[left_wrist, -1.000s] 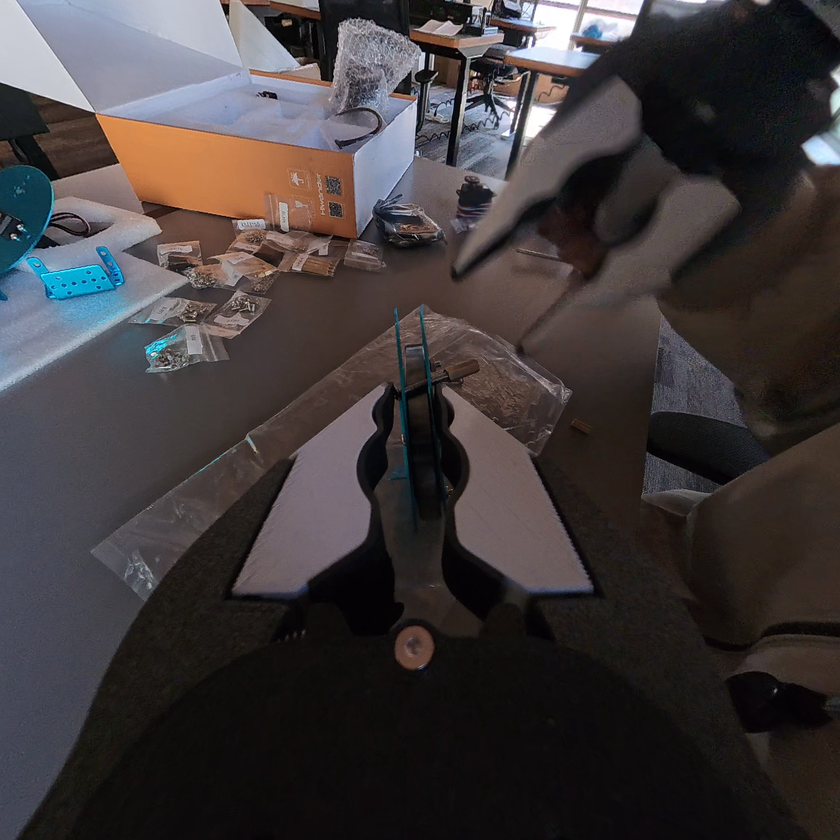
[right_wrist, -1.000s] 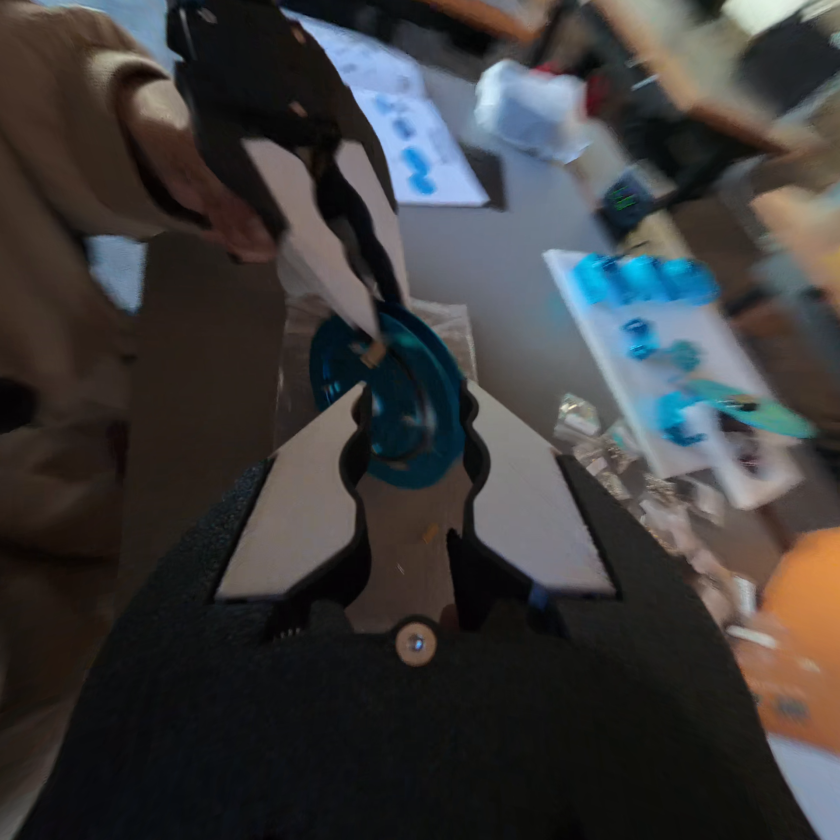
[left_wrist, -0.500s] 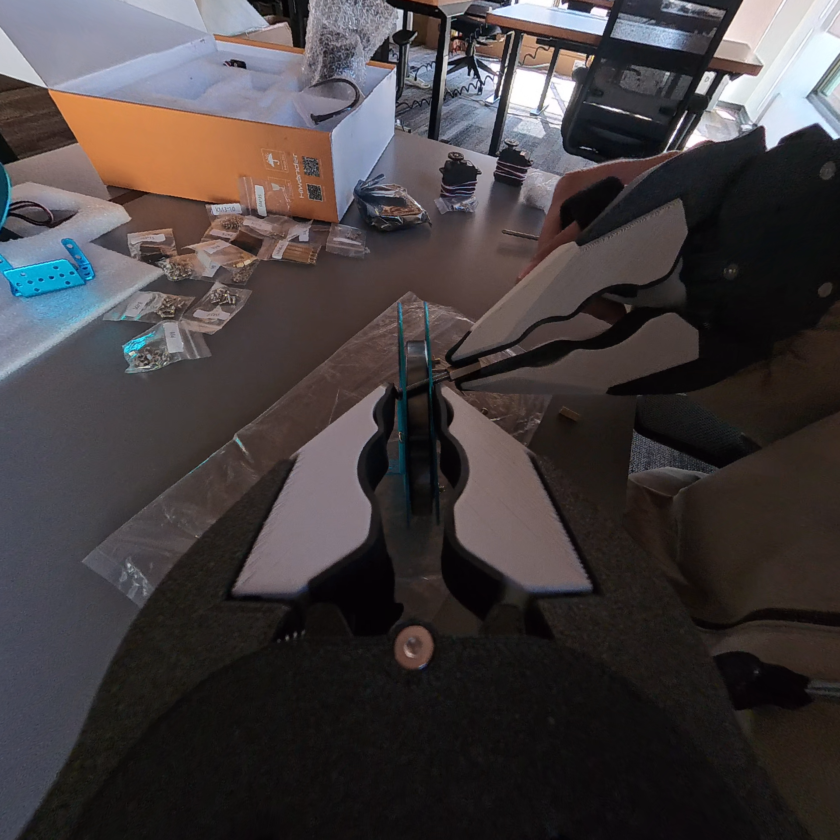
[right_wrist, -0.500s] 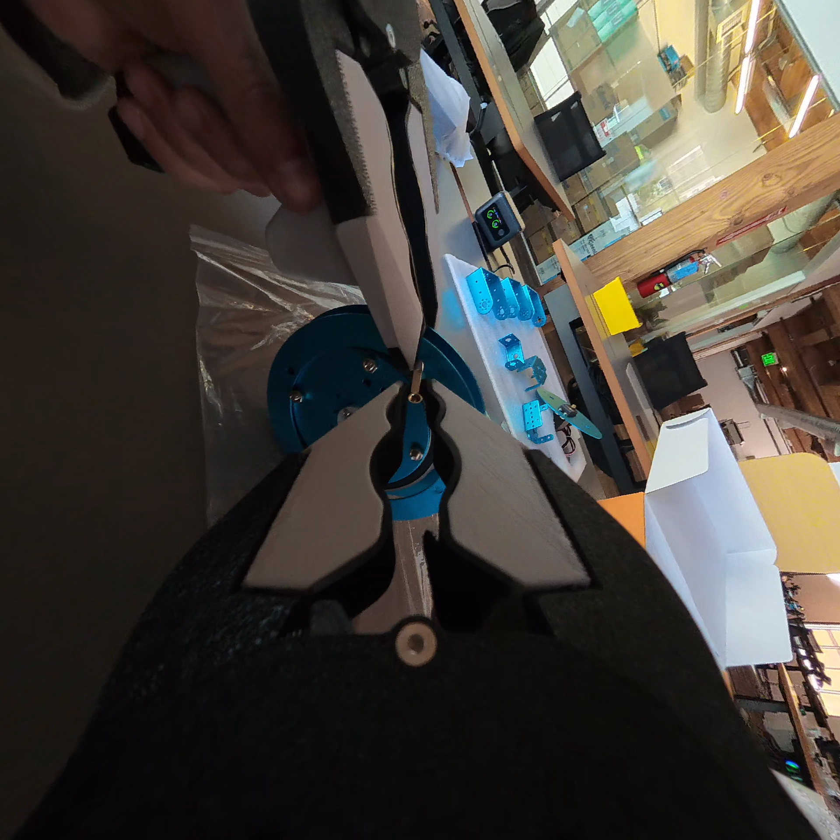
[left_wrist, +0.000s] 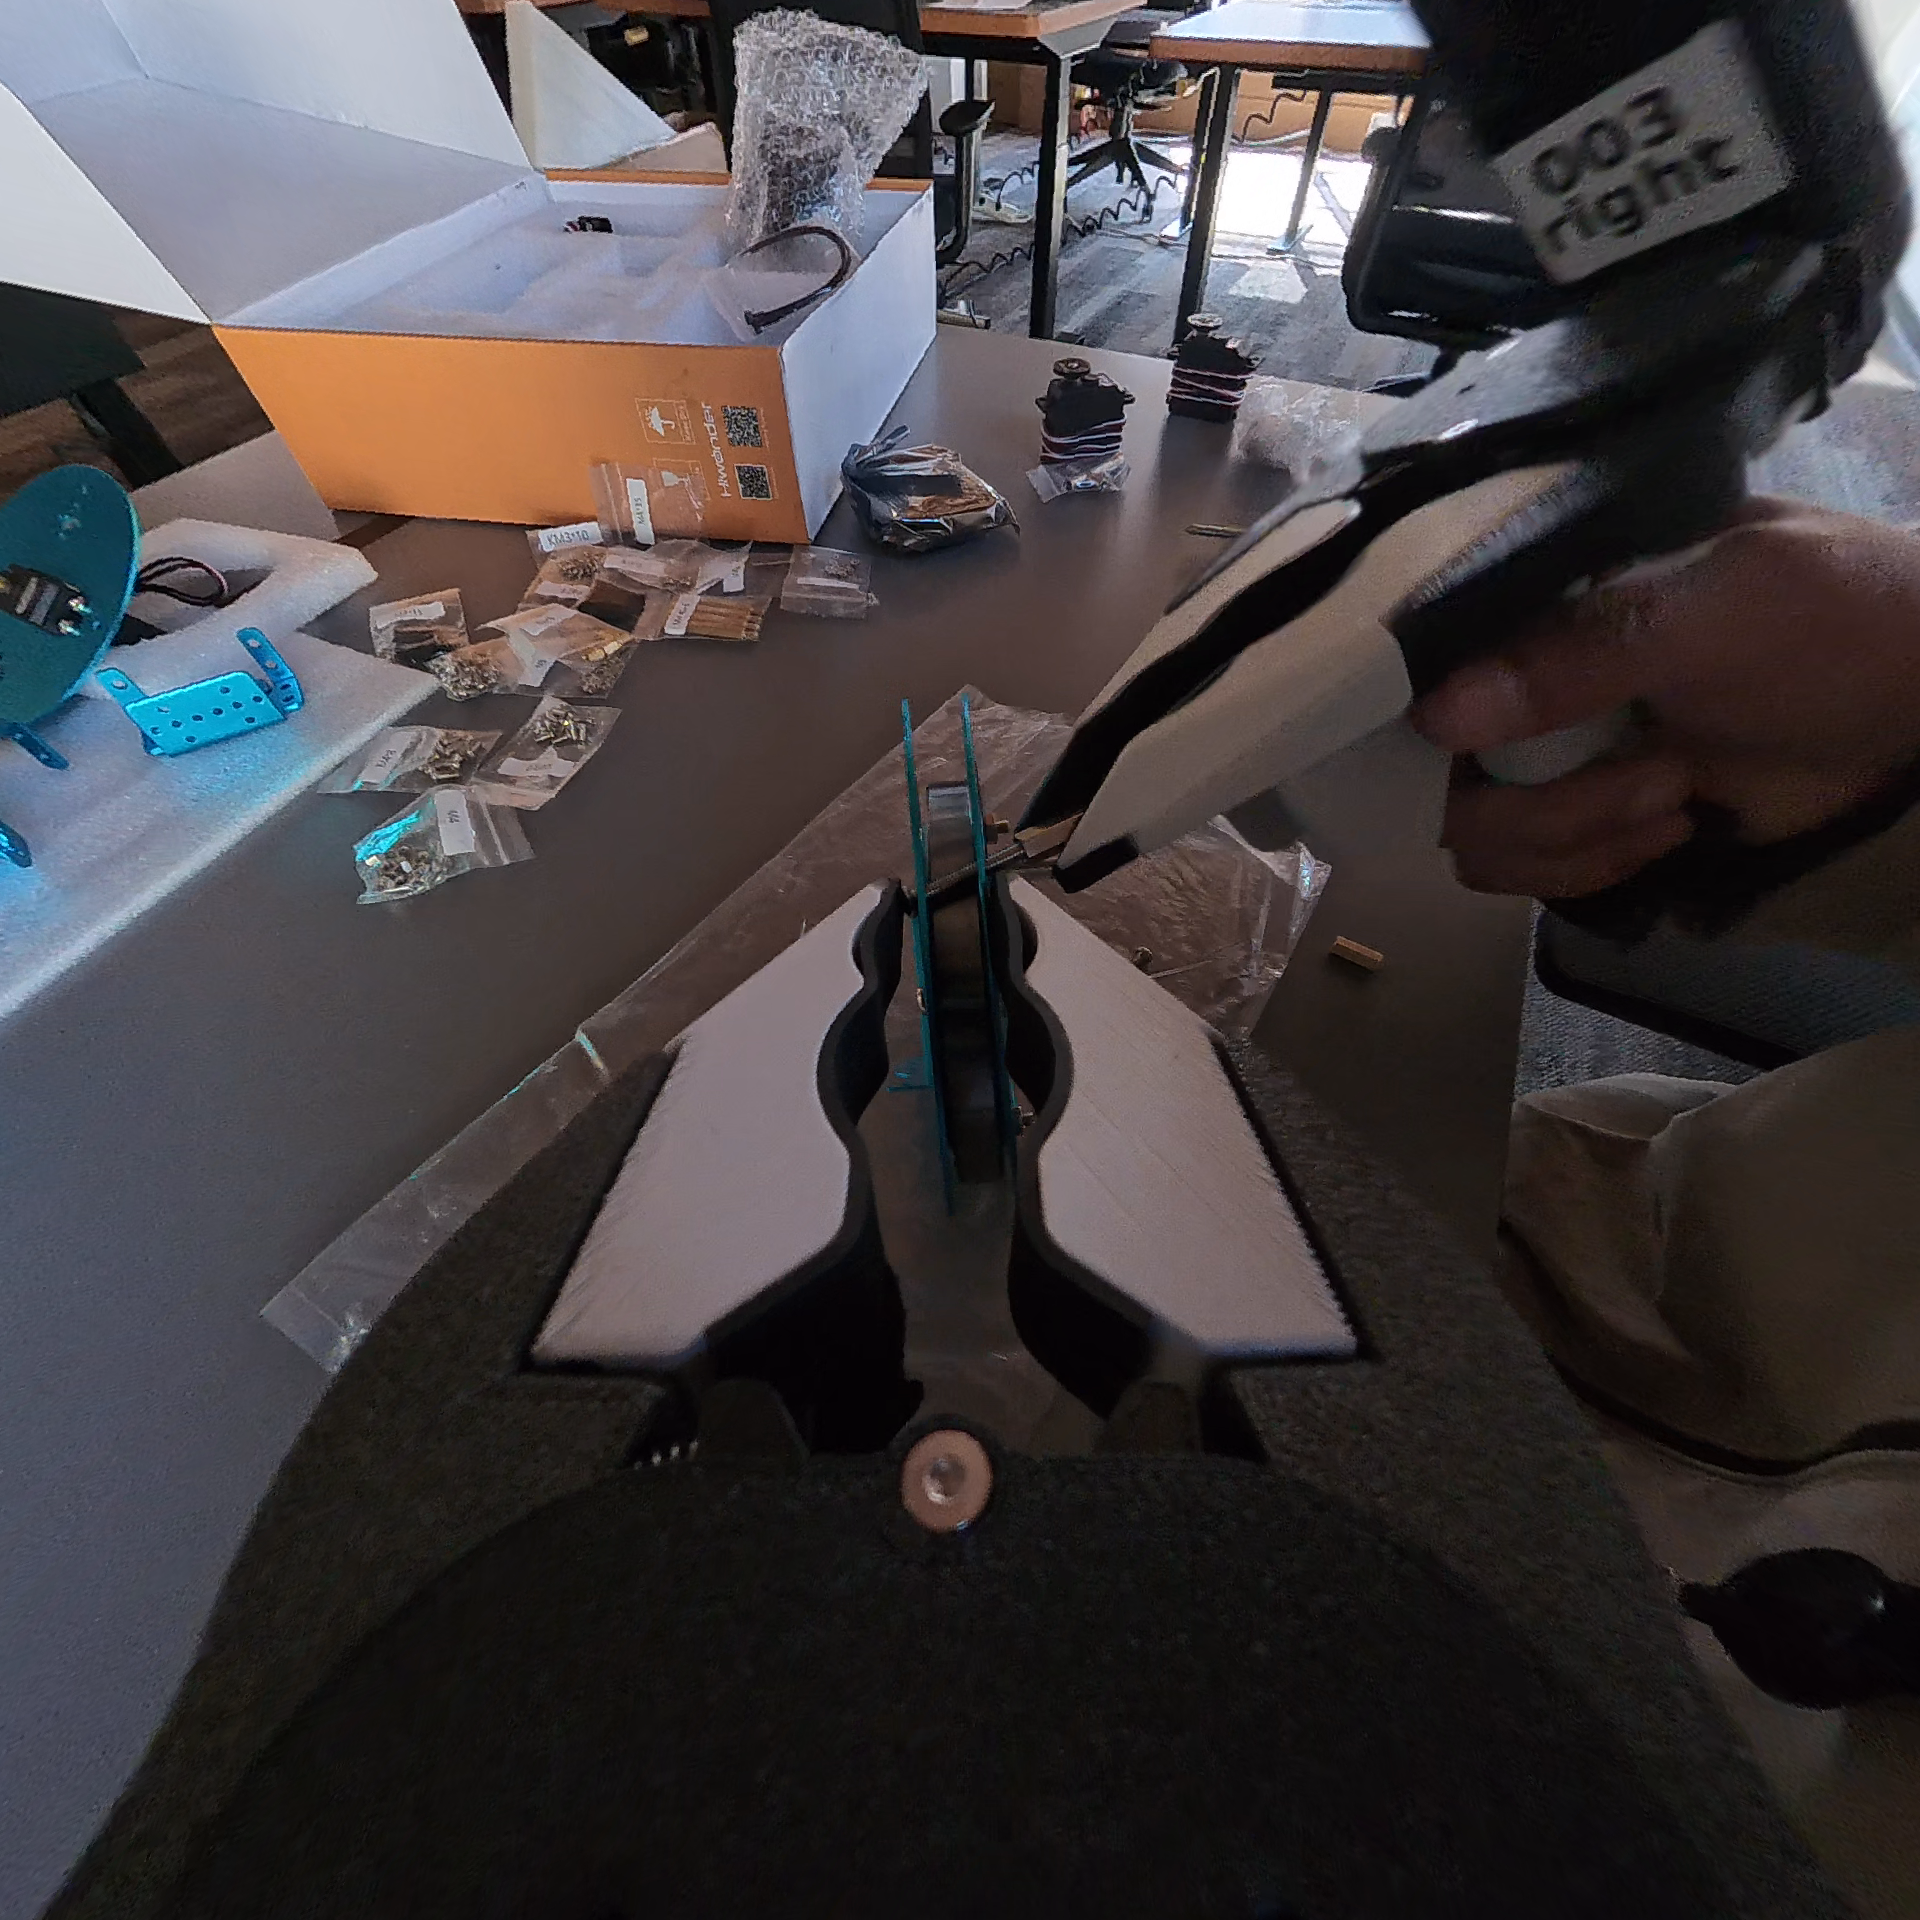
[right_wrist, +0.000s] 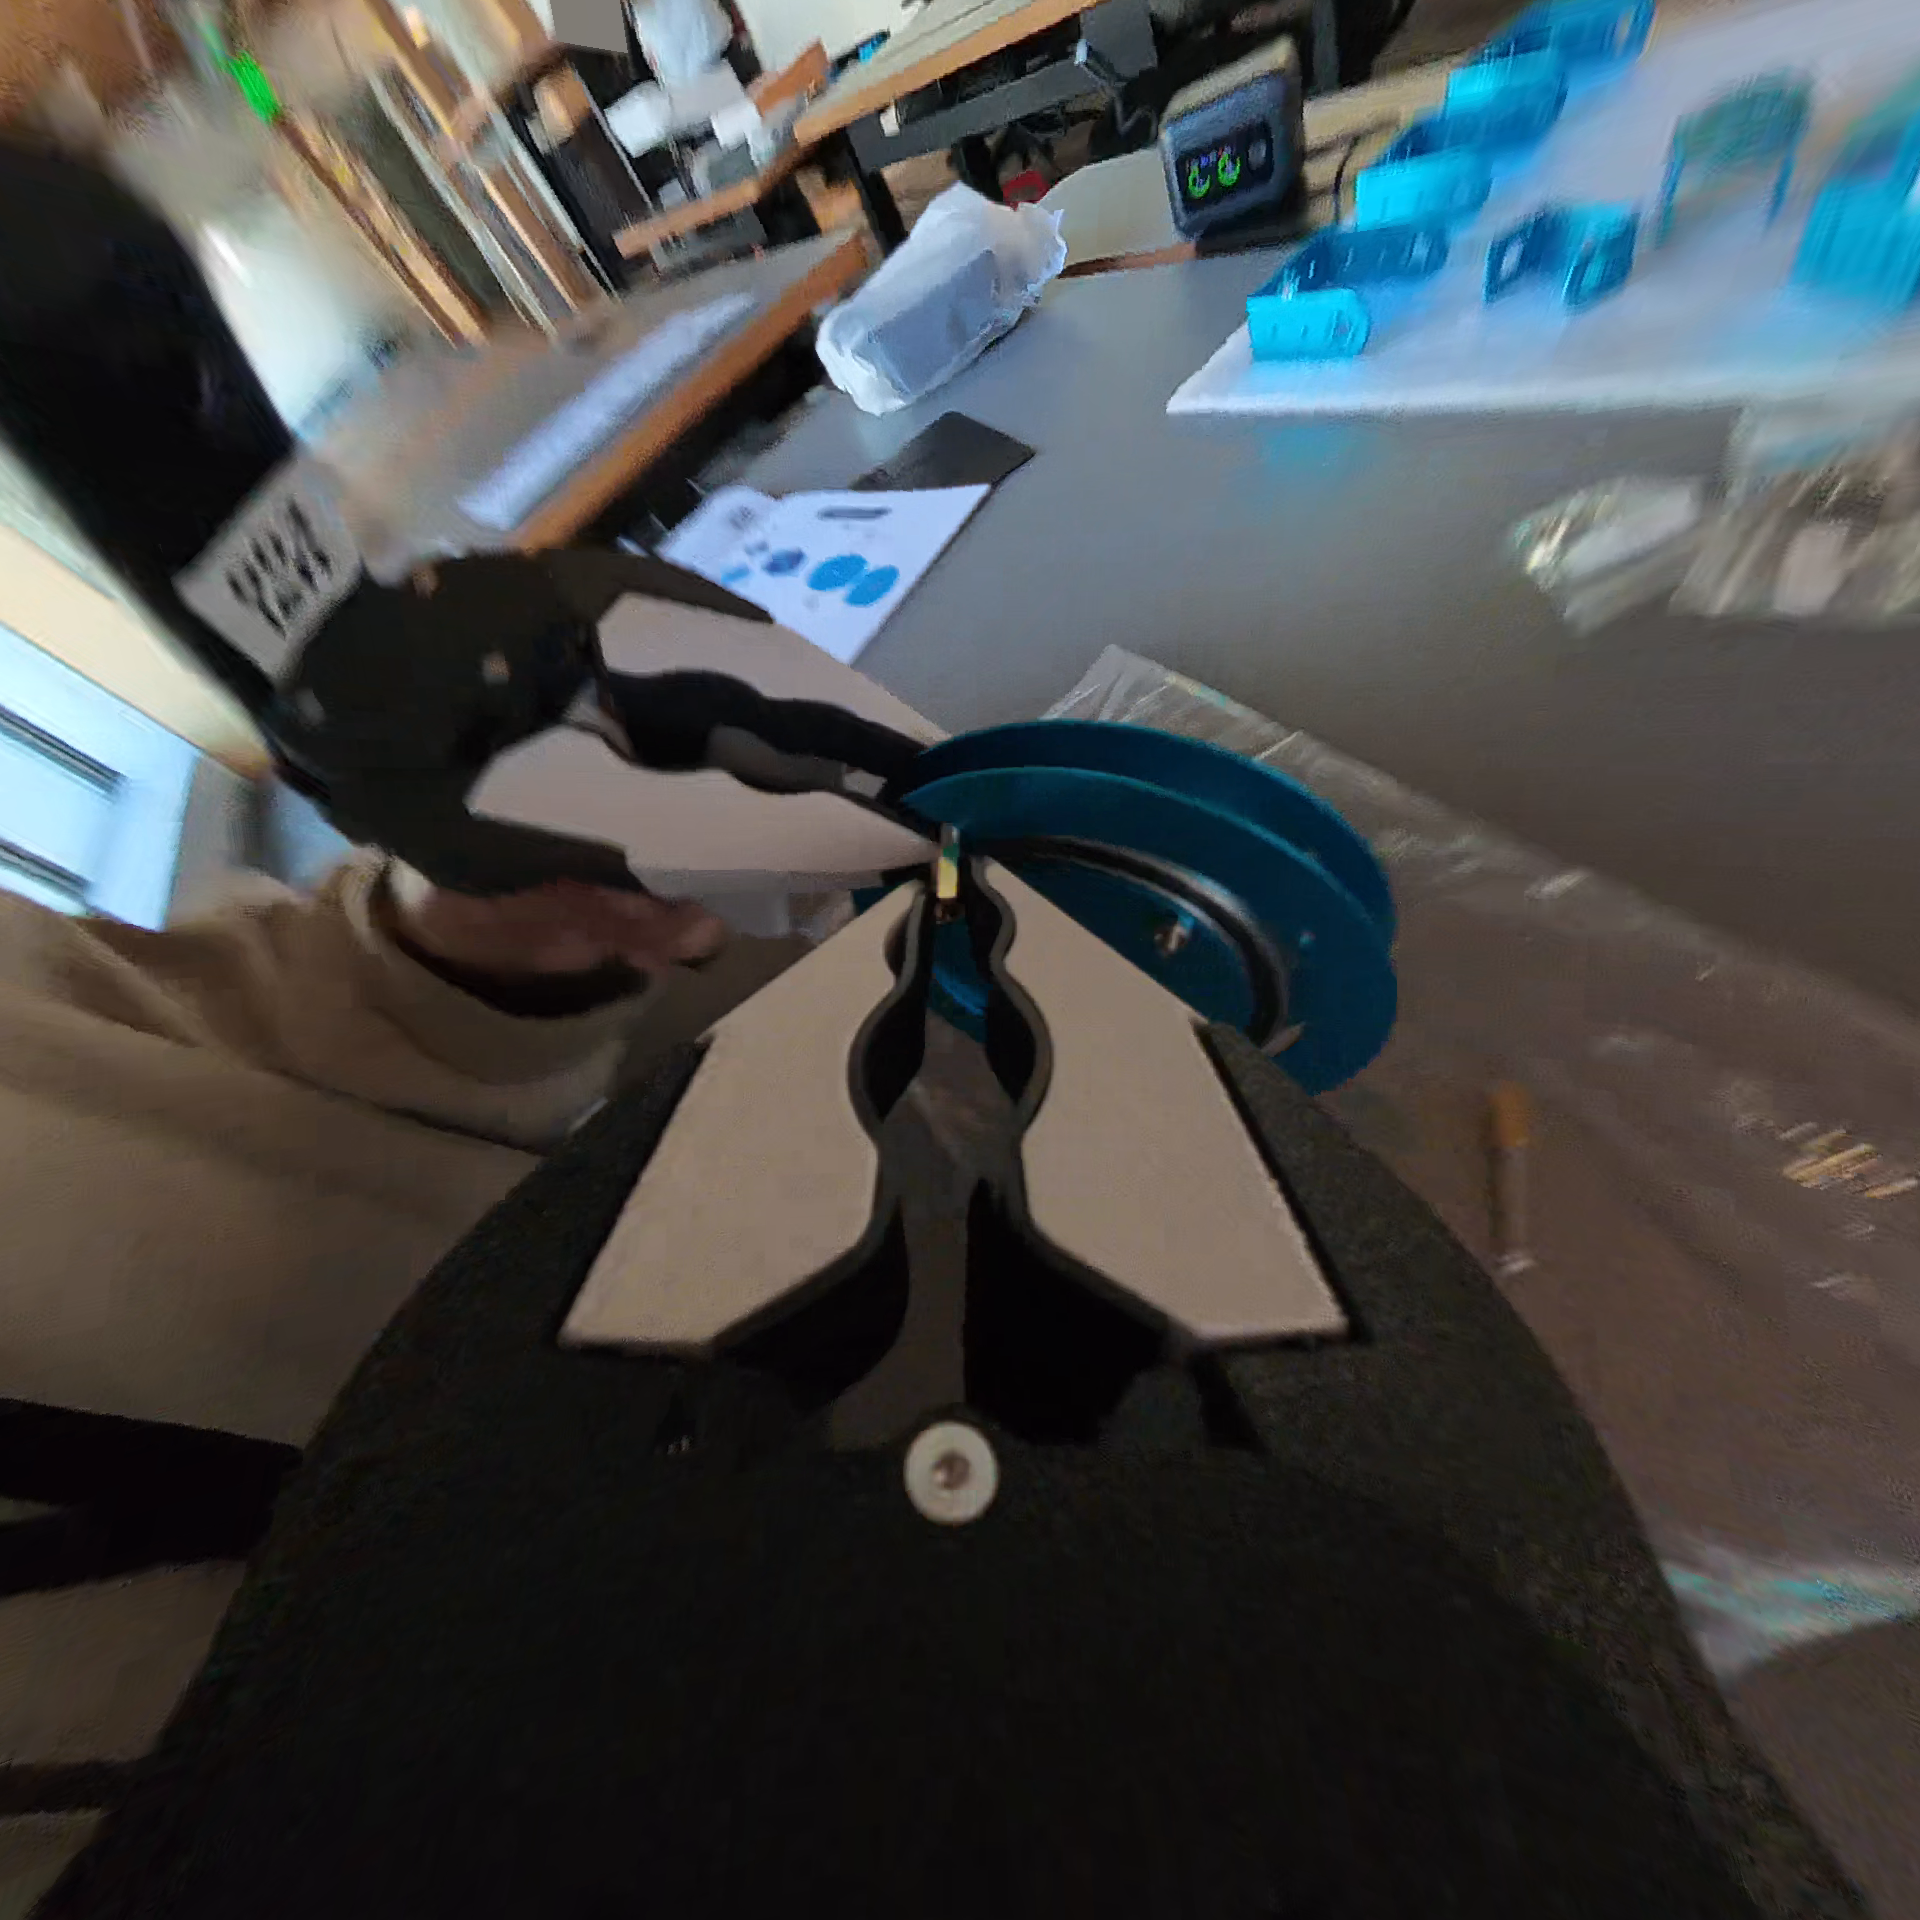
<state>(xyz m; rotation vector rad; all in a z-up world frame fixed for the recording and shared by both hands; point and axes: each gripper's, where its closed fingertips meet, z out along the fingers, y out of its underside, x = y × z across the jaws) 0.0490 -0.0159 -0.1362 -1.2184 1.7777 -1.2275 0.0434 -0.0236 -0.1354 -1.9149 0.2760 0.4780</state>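
Clamping edge-on between your left fingers (left_wrist: 951, 914) is a blue metal double-disc assembly (left_wrist: 943, 935), two thin round plates around a dark hub. Only your right wrist view shows its round face (right_wrist: 1174, 883), with screws in it. Your right fingers (right_wrist: 948, 894) are pinched narrow on a small brass standoff (right_wrist: 947, 871) at the disc's near edge; from the left view a threaded rod (left_wrist: 961, 873) runs from it through the plates. Under both lies a crinkled clear plastic bag (left_wrist: 1195, 914) on the grey desk (left_wrist: 208, 1039). Beyond your left fingers sit small bags of screws (left_wrist: 447, 842) and an orange-and-white carton (left_wrist: 540, 405) bearing printed codes.
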